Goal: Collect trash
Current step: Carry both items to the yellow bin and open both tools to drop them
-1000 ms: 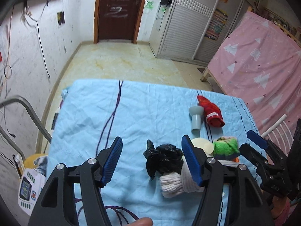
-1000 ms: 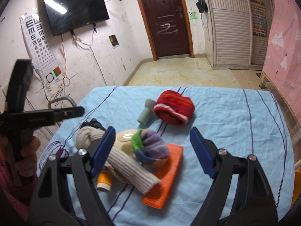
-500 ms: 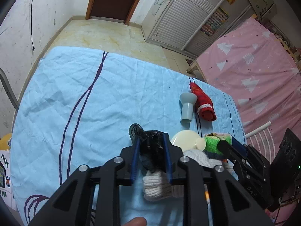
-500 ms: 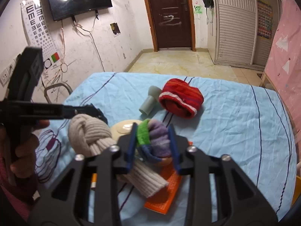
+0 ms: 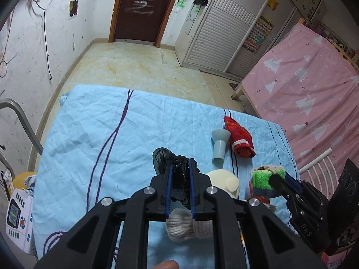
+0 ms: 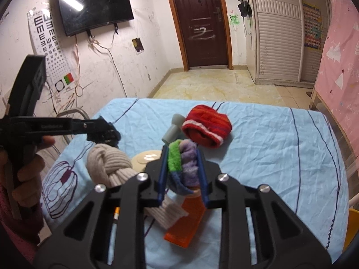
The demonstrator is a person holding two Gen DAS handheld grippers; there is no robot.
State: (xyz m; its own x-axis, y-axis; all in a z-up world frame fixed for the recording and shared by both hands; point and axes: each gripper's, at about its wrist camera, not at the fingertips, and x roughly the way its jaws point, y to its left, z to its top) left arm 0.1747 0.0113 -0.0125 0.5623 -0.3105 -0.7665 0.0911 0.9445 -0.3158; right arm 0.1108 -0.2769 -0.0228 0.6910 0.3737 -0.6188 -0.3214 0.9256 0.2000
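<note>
Two claws pinch soft things: left claw [image 5: 180, 168] crinkled black plastic bag [image 5: 177, 168], right claw [image 6: 182, 157] fuzzy rolled sock [image 6: 182, 163].

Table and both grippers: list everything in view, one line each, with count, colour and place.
black plastic bag: 1, black, pinched in left gripper
rolled sock: 1, green-purple-blue, pinched in right gripper
knotted sock: 1, beige, near left
red sock: 1, red, mid-table
funnel: 1, grey-blue, beside red sock
round lid: 1, cream, centre
flat pad: 1, orange, under rolled sock
tablecloth: 1, light blue
left gripper: shut
right gripper: shut
</note>
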